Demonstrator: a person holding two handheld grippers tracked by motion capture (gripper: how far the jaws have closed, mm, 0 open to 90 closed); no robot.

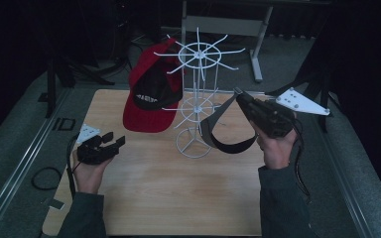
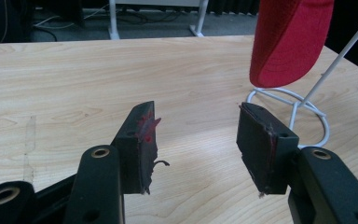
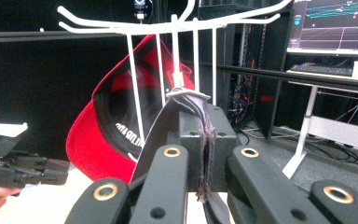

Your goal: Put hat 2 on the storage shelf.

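right gripper (image 1: pixel 237 92) clamped on strap (image 1: pixel 218 131), perhaps

Counting what's sitting out here: one wooden table (image 1: pixel 168 198), one white wire rack (image 1: pixel 197 99) standing on it, and one red cap (image 1: pixel 151 94) hanging off that rack. There's one dark grey strap (image 1: pixel 218 131) dangling in the air too. Two grippers are showing, a left gripper (image 1: pixel 111 140) and a right gripper (image 1: pixel 238 94), with two hands holding them, one each.
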